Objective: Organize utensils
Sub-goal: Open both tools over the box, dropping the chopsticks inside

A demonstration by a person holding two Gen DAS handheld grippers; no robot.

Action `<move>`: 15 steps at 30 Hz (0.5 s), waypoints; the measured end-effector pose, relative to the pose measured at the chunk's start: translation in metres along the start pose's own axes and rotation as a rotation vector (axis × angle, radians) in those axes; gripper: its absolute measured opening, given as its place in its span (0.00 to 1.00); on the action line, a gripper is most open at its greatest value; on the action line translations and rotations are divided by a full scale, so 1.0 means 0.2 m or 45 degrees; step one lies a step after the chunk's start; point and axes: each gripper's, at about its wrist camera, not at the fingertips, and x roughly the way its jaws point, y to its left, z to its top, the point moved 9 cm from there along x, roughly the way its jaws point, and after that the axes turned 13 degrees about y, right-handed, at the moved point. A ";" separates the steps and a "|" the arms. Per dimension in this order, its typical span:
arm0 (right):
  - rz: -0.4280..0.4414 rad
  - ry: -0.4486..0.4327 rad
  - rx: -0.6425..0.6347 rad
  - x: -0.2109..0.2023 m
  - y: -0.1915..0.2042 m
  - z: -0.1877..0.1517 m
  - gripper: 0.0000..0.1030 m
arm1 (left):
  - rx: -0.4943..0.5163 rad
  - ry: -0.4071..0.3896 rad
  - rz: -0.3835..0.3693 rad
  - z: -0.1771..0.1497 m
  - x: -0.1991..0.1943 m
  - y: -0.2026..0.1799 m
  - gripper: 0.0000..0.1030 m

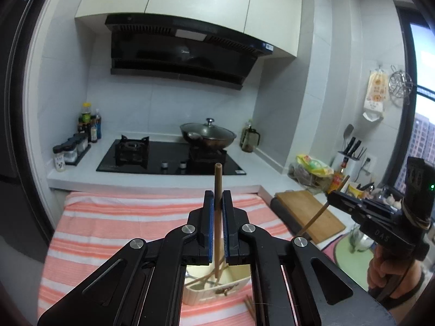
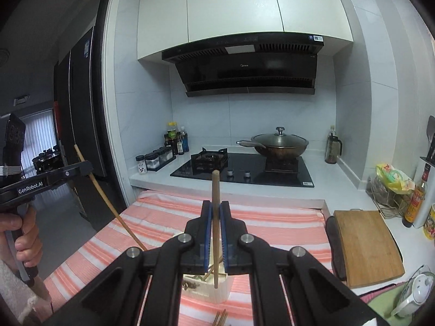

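Wooden chopsticks stand upright, one pinched in the left gripper (image 1: pixel 217 201), one (image 2: pixel 216 225) in the right gripper (image 2: pixel 216 212), each poised above the cream utensil box (image 1: pixel 217 288) at lower centre on the striped cloth (image 1: pixel 122 217), likely so they drop in tip-first beside those already inside.

left gripper (image 1: pixel 217 198): black linkage, silver screws | fingers (image 1: pixel 208 217): blue pads | bare-skinned hand (image 2: pixel 25 233)

"GenRobot.AI" printed on left tool (image 2: pixel 81 169) body; "DAS" embossed on right tool (image 1: pixel 330 199) handle.
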 end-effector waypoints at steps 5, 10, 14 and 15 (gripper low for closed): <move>0.019 0.076 0.009 0.30 0.02 -0.01 0.06 | -0.042 0.176 0.008 -0.08 0.34 0.04 0.03; 0.063 0.366 0.076 0.70 -0.01 -0.19 0.06 | -0.060 0.367 0.032 -0.25 0.62 0.09 0.04; 0.129 0.540 0.133 0.92 0.00 -0.31 0.09 | -0.084 0.463 0.051 -0.33 0.75 0.12 0.14; 0.138 0.563 0.143 0.94 0.01 -0.33 0.11 | -0.100 0.475 0.046 -0.33 0.75 0.12 0.23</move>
